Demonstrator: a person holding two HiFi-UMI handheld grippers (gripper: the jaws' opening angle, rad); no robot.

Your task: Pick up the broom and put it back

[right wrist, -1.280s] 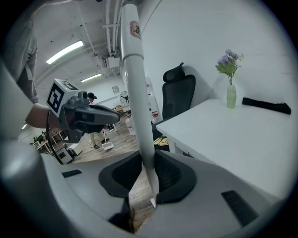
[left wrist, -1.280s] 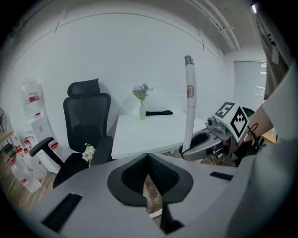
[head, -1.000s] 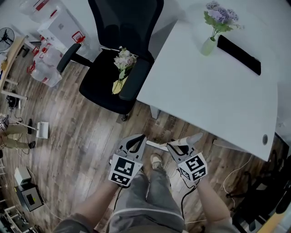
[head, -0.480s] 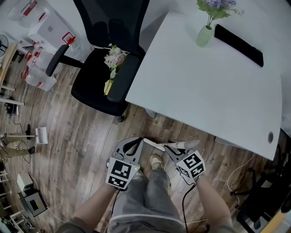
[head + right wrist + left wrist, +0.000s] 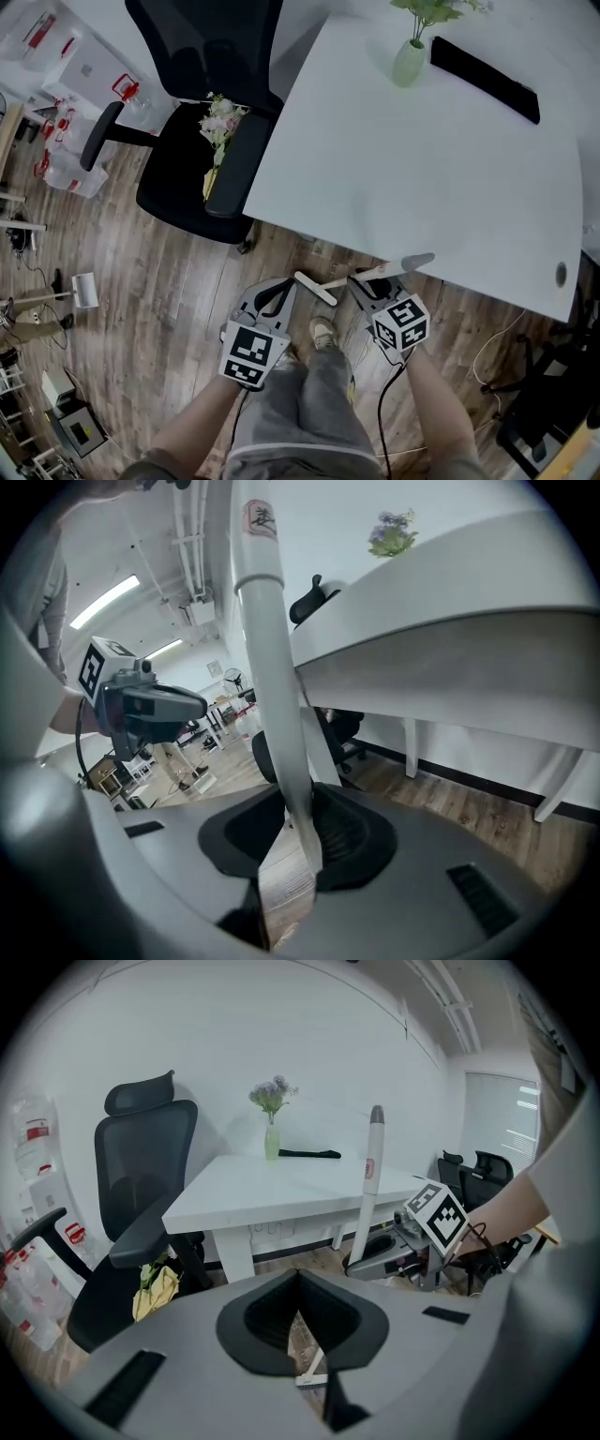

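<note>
The broom has a white handle [image 5: 394, 270] with a grey tip and a small white head [image 5: 314, 289] low by the floor. My right gripper [image 5: 361, 281] is shut on the handle [image 5: 272, 667], which runs steeply up between its jaws. In the left gripper view the handle [image 5: 367, 1194] stands almost upright beside the desk. My left gripper [image 5: 289, 284] hovers just left of the broom head, fingertips together, nothing between them. Its jaws [image 5: 298, 1279] point at the floor under the desk.
A white desk [image 5: 422, 159] lies straight ahead with a vase of flowers [image 5: 410, 61] and a black bar [image 5: 483, 77] on it. A black office chair [image 5: 187, 178] with a bouquet [image 5: 217, 122] on its seat stands left. Cables trail on the wooden floor at right.
Both grippers have sunk. The right one carried the broom toward the desk, and the handle's grey tip now reaches the desk's front edge. The left gripper stayed beside the broom head.
</note>
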